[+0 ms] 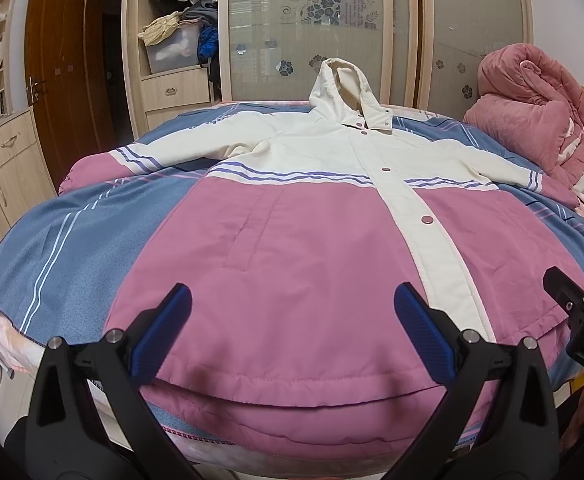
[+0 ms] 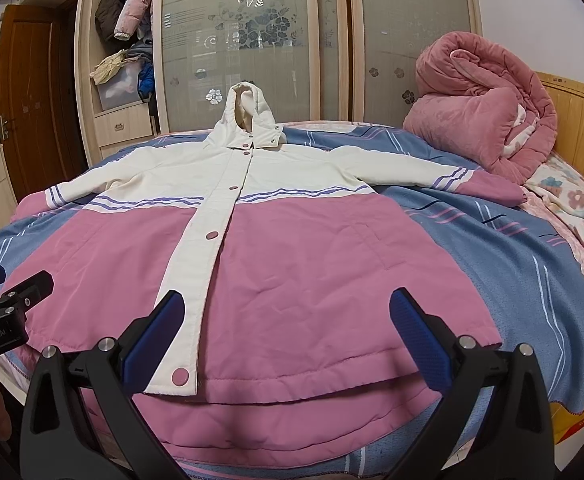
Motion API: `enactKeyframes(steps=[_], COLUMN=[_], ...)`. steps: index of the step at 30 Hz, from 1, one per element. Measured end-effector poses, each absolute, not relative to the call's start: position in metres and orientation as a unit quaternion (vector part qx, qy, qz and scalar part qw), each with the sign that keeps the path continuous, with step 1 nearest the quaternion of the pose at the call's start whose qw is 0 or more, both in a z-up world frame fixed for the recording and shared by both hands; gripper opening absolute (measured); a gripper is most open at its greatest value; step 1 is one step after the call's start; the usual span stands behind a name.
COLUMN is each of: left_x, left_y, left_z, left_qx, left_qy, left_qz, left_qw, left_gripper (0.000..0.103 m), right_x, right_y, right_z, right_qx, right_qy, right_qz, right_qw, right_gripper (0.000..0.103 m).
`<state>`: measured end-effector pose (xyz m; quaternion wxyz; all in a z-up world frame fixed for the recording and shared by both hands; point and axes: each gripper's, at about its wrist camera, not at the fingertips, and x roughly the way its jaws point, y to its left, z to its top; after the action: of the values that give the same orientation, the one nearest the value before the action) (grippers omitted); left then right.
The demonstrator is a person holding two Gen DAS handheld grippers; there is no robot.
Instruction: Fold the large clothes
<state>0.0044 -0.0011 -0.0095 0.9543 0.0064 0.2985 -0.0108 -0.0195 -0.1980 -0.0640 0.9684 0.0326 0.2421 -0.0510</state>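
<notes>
left wrist view
left gripper (image 1: 292, 312): jaws spread wide, nothing between them, poised over the near hem.
jacket (image 1: 292, 240): pink and cream hooded garment, flat and snapped shut on the bedspread (image 1: 72, 240); hem just ahead of and below the fingertips, hood (image 1: 343, 88) at the far end.
placket (image 1: 431, 248): cream strip with pink snaps, ahead and to the right of the claw.
right gripper (image 1: 579, 296): only its tip in frame at the right edge (aperture cannot be judged from this view).

right wrist view
right gripper (image 2: 288, 312): jaws spread wide, pinching nothing, above the hem.
jacket (image 2: 311, 260): directly ahead, sleeves spread to both sides.
rolled quilt (image 2: 483, 108): pink bundle far ahead to the right, clear of the garment.
wardrobe (image 2: 252, 40): beyond the bed, straight ahead.
</notes>
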Motion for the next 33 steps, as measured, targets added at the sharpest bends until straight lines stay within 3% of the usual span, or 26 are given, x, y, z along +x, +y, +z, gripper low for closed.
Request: enactKeyframes(steps=[33], left_x=[0.0040], left_y=[-0.0023], left_z=[-0.0098], left_qx=[0.013], left_qy=[0.298], left_qz=[-0.013], left_qw=[0.954], left_gripper=[0.101], right_x=[-0.0193], right_y=[-0.1996], right_z=[-0.0640], right_qx=[0.034], right_qy=[0.242], right_qz=[-0.051], right_qw=[0.968], right_gripper=[0.102])
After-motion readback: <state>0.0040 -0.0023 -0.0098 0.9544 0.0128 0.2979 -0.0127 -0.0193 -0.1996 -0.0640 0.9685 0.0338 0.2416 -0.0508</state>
